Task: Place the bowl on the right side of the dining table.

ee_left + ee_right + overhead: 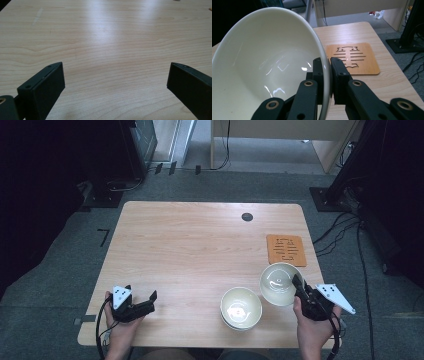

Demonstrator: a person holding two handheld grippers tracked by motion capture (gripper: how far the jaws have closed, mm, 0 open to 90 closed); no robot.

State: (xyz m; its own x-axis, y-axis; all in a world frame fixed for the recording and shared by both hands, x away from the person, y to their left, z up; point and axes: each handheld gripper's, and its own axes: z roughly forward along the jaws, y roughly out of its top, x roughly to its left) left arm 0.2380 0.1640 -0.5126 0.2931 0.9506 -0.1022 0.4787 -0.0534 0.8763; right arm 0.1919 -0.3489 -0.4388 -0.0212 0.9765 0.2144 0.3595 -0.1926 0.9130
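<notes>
My right gripper (298, 283) (329, 65) is shut on the rim of a cream bowl (277, 283) (267, 65), one jaw inside the rim and one outside, and holds it tilted above the table's front right. A second cream bowl (241, 307) sits on the table just left of it, on what looks like another bowl beneath. An orange wooden coaster (286, 249) (353, 58) with a cut-out pattern lies beyond the held bowl. Low over bare wood near the front left corner, my left gripper (142, 301) (115, 82) is open, with nothing between its jaws.
The light wooden table (190, 245) has a small dark round grommet (247, 216) near its far edge. Cables (345, 230) and dark stands are on the grey floor to the right. A wooden desk leg stands behind the table.
</notes>
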